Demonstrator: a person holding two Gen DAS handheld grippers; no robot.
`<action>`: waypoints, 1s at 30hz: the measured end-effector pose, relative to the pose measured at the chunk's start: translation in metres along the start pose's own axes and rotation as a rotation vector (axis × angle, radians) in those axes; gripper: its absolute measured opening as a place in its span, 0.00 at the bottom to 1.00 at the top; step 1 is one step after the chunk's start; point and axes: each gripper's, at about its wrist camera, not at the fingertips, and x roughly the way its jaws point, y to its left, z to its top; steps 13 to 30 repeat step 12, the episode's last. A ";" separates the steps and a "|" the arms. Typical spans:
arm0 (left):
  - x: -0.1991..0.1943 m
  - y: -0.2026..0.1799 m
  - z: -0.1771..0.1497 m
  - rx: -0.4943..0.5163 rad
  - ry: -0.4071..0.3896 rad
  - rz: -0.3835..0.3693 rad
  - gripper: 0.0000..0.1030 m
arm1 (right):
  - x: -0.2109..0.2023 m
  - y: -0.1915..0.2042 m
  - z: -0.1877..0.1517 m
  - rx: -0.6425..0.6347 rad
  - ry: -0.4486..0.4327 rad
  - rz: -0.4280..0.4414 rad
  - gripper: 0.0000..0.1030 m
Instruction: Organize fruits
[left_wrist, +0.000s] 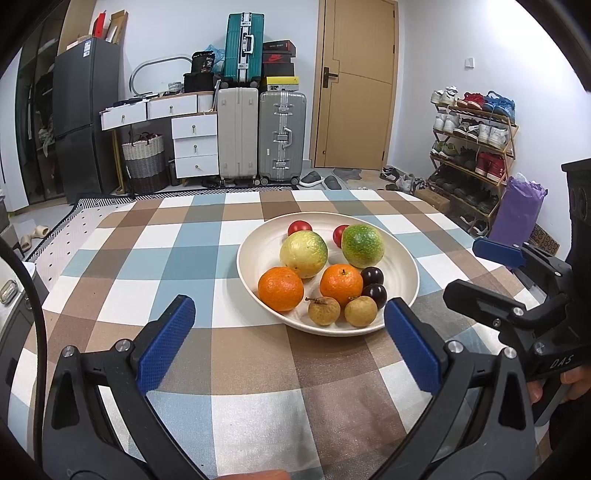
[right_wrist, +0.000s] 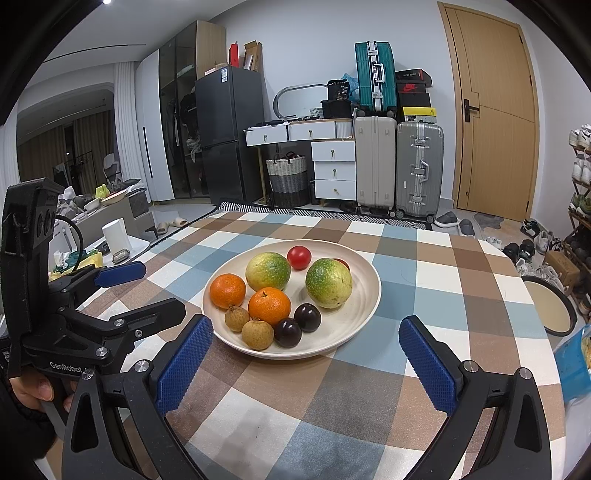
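both grippers, left gripper (left_wrist: 290, 341) and right gripper (right_wrist: 306, 360), hang spread wide and empty near the plate (right_wrist: 364, 291), so you take one longan (right_wrist: 257, 334) squarely, gently.

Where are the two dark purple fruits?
The two dark purple fruits sit together in the white plate, near its front edge, right of the front orange and the brown longans.

One cream plate (right_wrist: 365, 306) holds ten fruits: two oranges (right_wrist: 228, 291), two green-yellow citrus fruits (right_wrist: 268, 271), two red tomatoes (right_wrist: 299, 257), two dark plums (right_wrist: 307, 317) and two brown longans (right_wrist: 257, 334). Behind the plate stand three suitcases (right_wrist: 419, 168).
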 end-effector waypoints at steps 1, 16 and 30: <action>0.000 0.000 0.000 -0.001 0.000 0.003 0.99 | 0.000 0.000 0.000 0.000 0.000 0.001 1.00; 0.000 0.000 0.000 0.000 0.000 0.001 0.99 | 0.000 0.000 0.000 0.000 0.000 0.000 1.00; 0.000 0.000 0.000 0.000 0.000 0.001 0.99 | 0.000 0.000 0.000 0.000 0.000 0.000 1.00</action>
